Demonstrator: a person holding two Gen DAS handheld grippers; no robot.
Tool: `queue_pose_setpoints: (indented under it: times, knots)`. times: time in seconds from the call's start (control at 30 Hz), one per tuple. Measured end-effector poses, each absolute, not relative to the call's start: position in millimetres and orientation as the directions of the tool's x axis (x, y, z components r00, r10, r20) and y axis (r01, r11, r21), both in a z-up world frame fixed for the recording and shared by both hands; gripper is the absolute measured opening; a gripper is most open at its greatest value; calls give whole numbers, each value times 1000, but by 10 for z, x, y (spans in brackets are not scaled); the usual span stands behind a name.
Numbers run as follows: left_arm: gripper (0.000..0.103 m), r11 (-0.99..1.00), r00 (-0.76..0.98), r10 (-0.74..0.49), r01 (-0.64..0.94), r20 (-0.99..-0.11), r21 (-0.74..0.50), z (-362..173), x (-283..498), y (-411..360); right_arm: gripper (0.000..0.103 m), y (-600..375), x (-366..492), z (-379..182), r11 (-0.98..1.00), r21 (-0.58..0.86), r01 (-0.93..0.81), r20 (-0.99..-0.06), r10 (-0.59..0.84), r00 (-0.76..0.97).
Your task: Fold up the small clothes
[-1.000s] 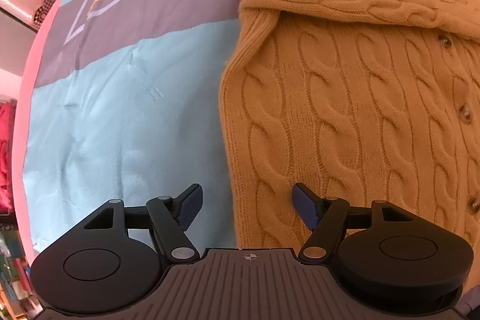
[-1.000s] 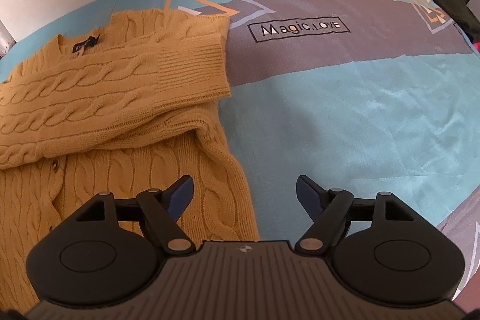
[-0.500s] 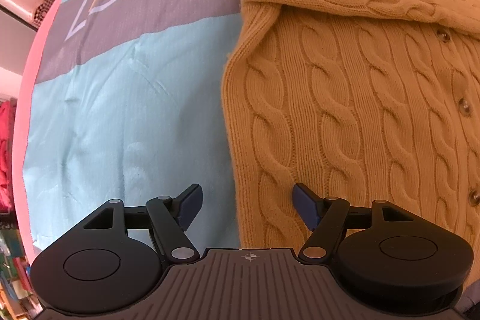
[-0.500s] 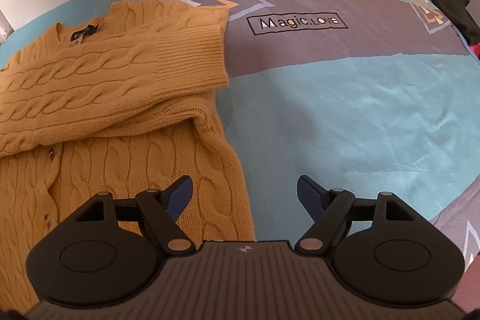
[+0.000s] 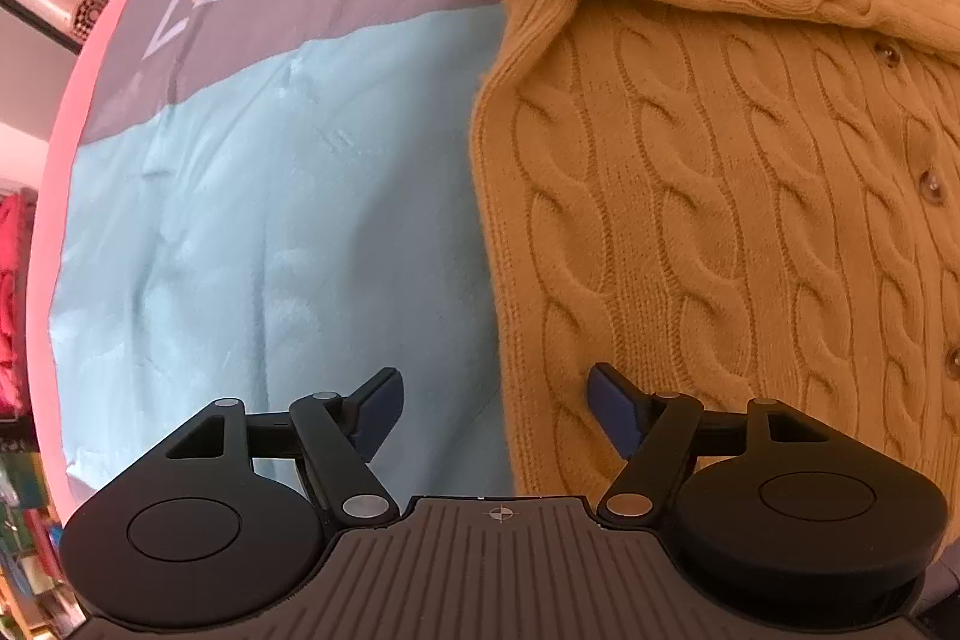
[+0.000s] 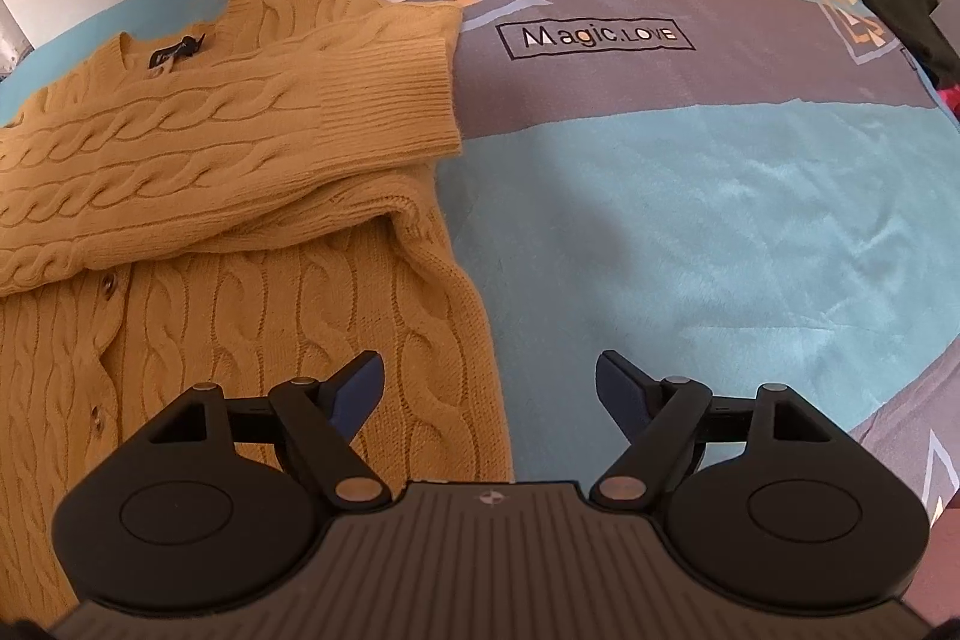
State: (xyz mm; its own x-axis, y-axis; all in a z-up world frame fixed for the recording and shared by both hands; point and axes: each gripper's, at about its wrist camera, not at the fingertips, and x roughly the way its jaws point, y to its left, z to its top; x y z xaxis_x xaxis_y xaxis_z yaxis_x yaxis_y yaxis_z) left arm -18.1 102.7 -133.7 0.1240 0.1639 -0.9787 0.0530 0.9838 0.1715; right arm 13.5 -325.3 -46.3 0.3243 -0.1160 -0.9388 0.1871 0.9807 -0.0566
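1. The mustard cable-knit cardigan (image 6: 240, 280) lies flat on the blue printed bedspread (image 6: 690, 220), both sleeves (image 6: 228, 154) already crossed over its chest.
2. The left gripper (image 5: 492, 406) and right gripper (image 6: 489, 388) hang spread and empty, each straddling a side edge near the hem.
3. Judged next: pinch both lower edges and carry the hem up toward the collar.
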Motion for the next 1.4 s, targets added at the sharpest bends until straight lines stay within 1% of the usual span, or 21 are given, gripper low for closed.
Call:
queue_pose_setpoints:
  times: [0.17,0.27,0.5,0.67,0.87,1.0,1.2,1.33,1.4]
  knots:
    - [103,986,124,155,49,-980,162,-1311,-228,1056,81,-3257,119,-450,981,-53,186,-939,-113,326]
    - [103,990,119,128,43,-985,134,-1298,-258,1079,81,-3253,92,-454,981,-50,186,-940,-109,324]
    - [103,999,90,-32,13,-995,-31,-1299,-361,1201,82,-3286,-30,-500,986,-15,167,-944,-69,323]
    - [103,991,63,-132,-4,-989,-133,-1346,-479,1317,82,-3416,-272,-639,985,17,173,-957,-34,288]
    - [103,964,52,-263,-21,-963,-264,-1382,-616,1457,82,-3580,-760,-783,969,150,195,-961,96,261]
    - [103,923,43,-381,-48,-924,-383,-1426,-673,1548,82,-3680,-1065,-893,927,291,238,-944,237,230]
    - [103,893,53,-442,-70,-895,-445,-1425,-714,1610,84,-3809,-1230,-903,845,425,324,-898,347,271]
    - [103,866,50,-492,-76,-869,-495,-1443,-736,1677,83,-3902,-1275,-943,745,540,391,-841,459,286]
    - [103,853,49,-513,-83,-857,-516,-1446,-758,1739,80,-3935,-1326,-952,731,547,408,-837,465,289]
